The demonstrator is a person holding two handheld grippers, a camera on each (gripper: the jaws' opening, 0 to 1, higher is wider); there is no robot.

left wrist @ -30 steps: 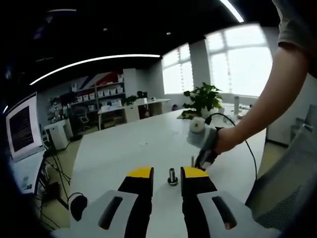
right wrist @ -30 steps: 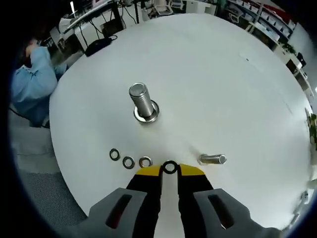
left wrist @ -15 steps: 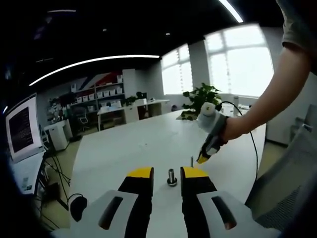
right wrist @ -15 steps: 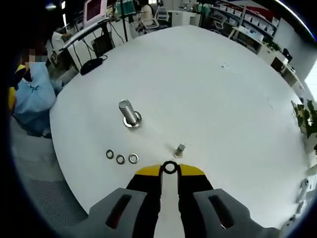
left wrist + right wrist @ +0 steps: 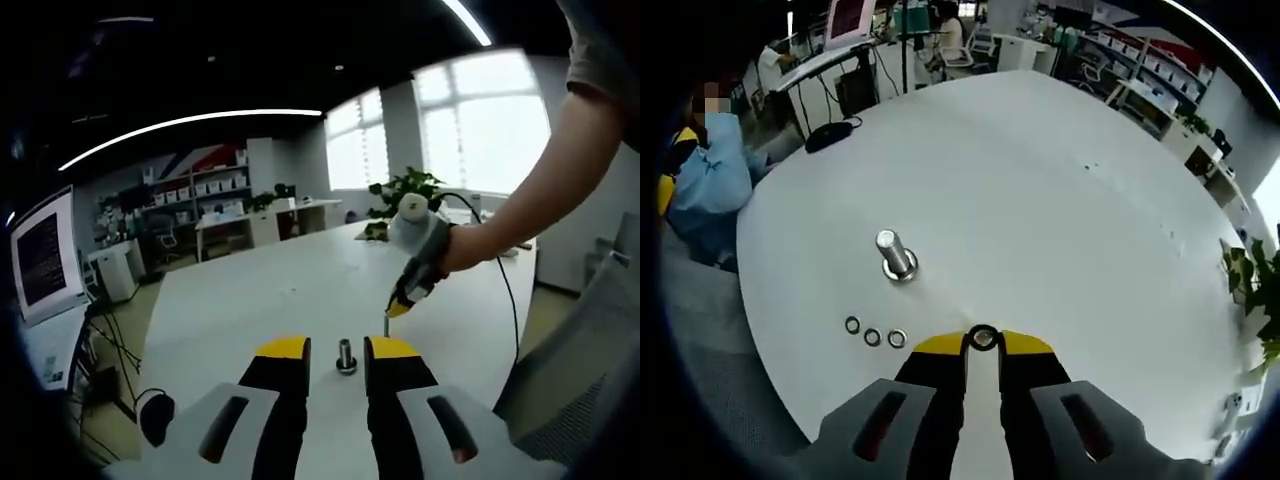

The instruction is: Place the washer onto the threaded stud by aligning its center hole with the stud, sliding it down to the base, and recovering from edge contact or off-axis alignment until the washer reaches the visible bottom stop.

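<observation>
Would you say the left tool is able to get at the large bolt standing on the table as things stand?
Probably yes. The bolt stands upright on the table just ahead of the left tool, in line with its open jaws, with nothing between. The right tool hangs off to one side.

Left gripper view: our left gripper (image 5: 336,352) rises from the bottom centre, yellow-tipped jaws apart. Between the tips, on the white table (image 5: 250,300), stands a short bolt (image 5: 346,356). Right of centre we hold the right gripper (image 5: 398,300) tip-down just above a thin threaded stud (image 5: 387,326). A monitor (image 5: 44,258) sits at far left.
</observation>
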